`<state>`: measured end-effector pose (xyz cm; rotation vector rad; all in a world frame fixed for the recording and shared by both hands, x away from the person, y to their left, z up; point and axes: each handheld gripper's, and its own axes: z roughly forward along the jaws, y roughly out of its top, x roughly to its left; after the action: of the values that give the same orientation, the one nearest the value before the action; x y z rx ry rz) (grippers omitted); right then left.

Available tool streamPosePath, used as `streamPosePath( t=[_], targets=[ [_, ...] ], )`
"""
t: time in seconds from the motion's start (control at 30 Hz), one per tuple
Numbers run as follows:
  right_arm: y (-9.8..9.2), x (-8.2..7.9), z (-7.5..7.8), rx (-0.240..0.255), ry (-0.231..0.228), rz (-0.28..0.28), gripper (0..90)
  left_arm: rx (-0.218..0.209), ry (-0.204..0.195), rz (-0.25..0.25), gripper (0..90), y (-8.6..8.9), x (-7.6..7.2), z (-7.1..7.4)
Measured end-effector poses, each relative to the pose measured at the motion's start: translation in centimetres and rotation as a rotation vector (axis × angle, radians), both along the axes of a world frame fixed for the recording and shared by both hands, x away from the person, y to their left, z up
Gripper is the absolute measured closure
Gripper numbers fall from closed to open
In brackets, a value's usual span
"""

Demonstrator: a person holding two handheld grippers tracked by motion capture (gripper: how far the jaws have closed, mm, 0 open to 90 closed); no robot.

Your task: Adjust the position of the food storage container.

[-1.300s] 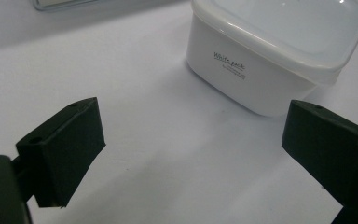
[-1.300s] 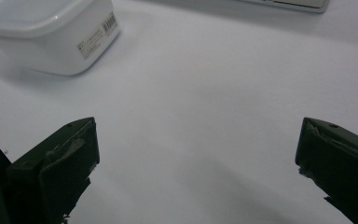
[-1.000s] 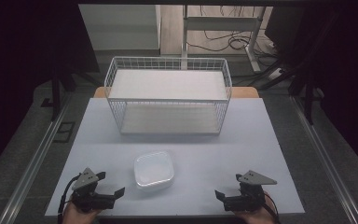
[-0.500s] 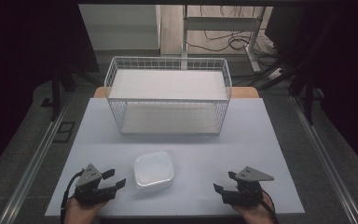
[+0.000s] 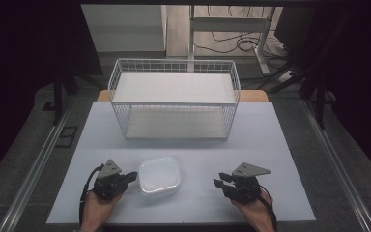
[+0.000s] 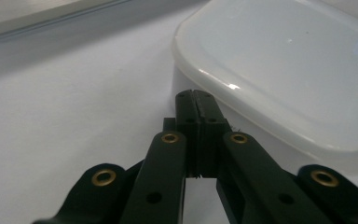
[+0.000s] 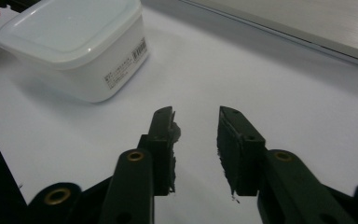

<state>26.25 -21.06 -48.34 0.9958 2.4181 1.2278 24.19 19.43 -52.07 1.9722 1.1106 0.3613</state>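
- A white table (image 5: 270,145) is seen bearing a wire basket (image 5: 174,67) at its far side; nothing is seen inside it.
- A lidded white plastic container (image 5: 159,175) sits near the front edge, well apart from the basket; its contents cannot be told.
- The left gripper (image 5: 130,177) is held just beside the container, jaws pressed together on nothing.
- The right gripper (image 5: 218,183), well apart, has just been closing and is partly spread, empty.
- The work is judged barely begun: nothing is gripped.
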Motion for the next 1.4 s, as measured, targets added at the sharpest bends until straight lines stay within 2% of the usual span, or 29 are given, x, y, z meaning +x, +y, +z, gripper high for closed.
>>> streamPosePath(
  t=[0.13, 0.27, 0.5, 0.57, 0.8, 0.97, 1.03, 1.17, 1.23, 1.3, 1.4],
  targets=[
    [1.2, 0.9, -0.4, -0.005, 0.020, 0.022, 72.3, 0.003, 0.011, -0.007, 90.0, -0.6, 0.6, -0.2],
    [2.2, 1.5, -0.6, -0.014, 0.036, 0.039, 75.7, 0.000, 0.005, -0.014, 90.0, -1.2, 1.3, 0.0],
    [3.2, 2.3, -0.7, -0.023, 0.043, 0.053, 80.9, 0.006, -0.004, -0.050, 90.0, -3.0, 2.4, 0.1],
    [3.6, 2.5, -0.9, -0.014, 0.060, 0.052, 82.8, 0.002, -0.001, -0.073, 90.0, -3.7, 2.7, 0.1],
    [3.9, 2.3, -0.9, -0.008, 0.059, 0.044, 84.3, 0.000, 0.001, -0.110, 90.0, -4.8, 2.7, 0.1],
    [3.3, 2.1, -0.7, 0.002, 0.052, 0.022, 84.2, -0.002, -0.005, -0.107, 90.0, -4.9, 2.8, 0.1],
    [2.9, 1.8, -0.5, 0.000, 0.028, 0.015, 80.9, -0.010, -0.026, -0.078, 89.4, -4.1, 2.4, 0.6],
    [2.1, 0.8, -0.1, 0.004, -0.005, 0.009, 67.1, -0.036, -0.075, -0.034, 70.9, -2.0, 0.9, 1.5],
    [1.6, 0.2, 0.0, -0.006, -0.025, 0.005, 59.5, -0.053, -0.081, -0.031, 57.9, -1.1, 0.1, 1.6],
    [1.0, -0.2, 0.2, -0.010, -0.036, -0.009, 51.8, -0.057, -0.083, -0.049, 52.3, -0.5, -0.7, 1.4],
    [0.3, -0.7, 0.2, 0.000, -0.031, -0.022, 38.2, -0.025, -0.088, -0.066, 41.8, -0.2, -1.6, 1.1]
  ],
)
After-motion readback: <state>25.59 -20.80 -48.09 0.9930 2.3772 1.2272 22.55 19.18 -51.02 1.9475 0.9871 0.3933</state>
